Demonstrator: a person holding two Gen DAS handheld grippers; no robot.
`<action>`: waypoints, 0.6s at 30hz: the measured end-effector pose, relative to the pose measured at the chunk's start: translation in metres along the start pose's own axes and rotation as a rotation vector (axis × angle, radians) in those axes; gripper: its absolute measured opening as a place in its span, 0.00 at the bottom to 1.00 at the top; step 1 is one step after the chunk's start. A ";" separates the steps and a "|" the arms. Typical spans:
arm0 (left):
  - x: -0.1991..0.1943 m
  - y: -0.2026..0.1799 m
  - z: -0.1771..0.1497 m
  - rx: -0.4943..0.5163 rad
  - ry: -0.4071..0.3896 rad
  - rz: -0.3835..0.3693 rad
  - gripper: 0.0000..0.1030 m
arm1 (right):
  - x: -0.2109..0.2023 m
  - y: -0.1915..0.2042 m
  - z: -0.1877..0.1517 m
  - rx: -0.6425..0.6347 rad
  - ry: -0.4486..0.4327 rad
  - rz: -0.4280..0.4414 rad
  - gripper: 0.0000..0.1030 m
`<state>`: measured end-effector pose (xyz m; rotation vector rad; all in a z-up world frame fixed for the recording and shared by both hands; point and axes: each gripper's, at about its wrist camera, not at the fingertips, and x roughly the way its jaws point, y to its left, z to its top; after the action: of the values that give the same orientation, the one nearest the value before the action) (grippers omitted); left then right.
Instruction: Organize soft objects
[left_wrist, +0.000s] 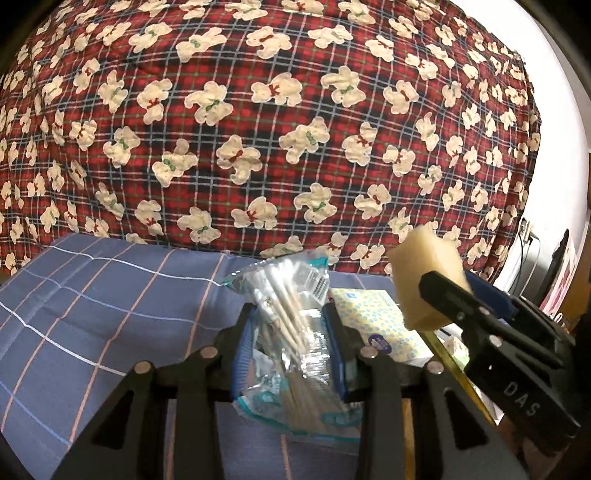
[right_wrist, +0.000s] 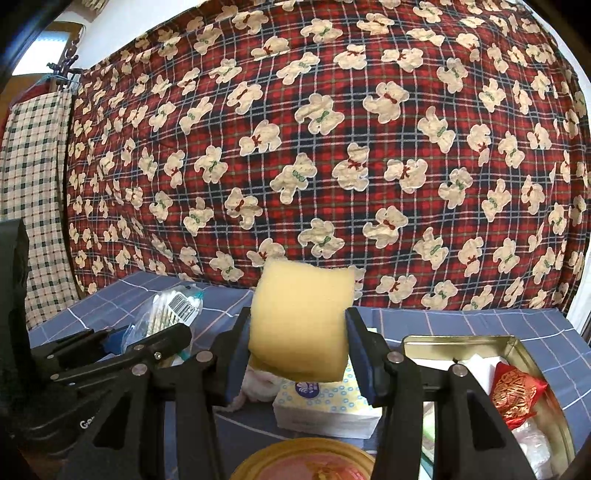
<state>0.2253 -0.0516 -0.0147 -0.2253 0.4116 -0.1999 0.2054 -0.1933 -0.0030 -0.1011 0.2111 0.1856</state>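
Note:
My left gripper (left_wrist: 290, 314) is shut on a clear plastic bag of cotton swabs (left_wrist: 286, 295), held above the blue checked cloth (left_wrist: 92, 295). My right gripper (right_wrist: 297, 317) is shut on a pale yellow sponge (right_wrist: 301, 317), lifted over a pack of tissues (right_wrist: 325, 406). In the left wrist view the sponge (left_wrist: 424, 273) and the right gripper (left_wrist: 447, 284) show at the right. In the right wrist view the swab bag (right_wrist: 166, 310) and the left gripper (right_wrist: 147, 338) show at the left.
A gold metal tin (right_wrist: 517, 347) at the right holds a red and gold pouch (right_wrist: 515, 391) and white items. A round gold lid (right_wrist: 306, 461) lies at the bottom. A white fluffy item (right_wrist: 258, 384) sits beside the tissues. A red teddy-bear quilt (right_wrist: 332, 147) hangs behind.

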 end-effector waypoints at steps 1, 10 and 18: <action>-0.002 -0.001 0.001 -0.001 -0.006 0.000 0.34 | -0.001 0.000 0.000 -0.002 -0.006 -0.004 0.50; -0.006 -0.012 0.002 0.004 -0.023 -0.017 0.34 | -0.009 -0.009 0.000 0.012 -0.030 -0.023 0.50; -0.004 -0.021 0.002 0.011 -0.010 -0.043 0.34 | -0.016 -0.017 0.001 0.022 -0.052 -0.047 0.50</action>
<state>0.2194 -0.0705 -0.0062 -0.2247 0.3963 -0.2427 0.1939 -0.2125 0.0032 -0.0793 0.1591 0.1389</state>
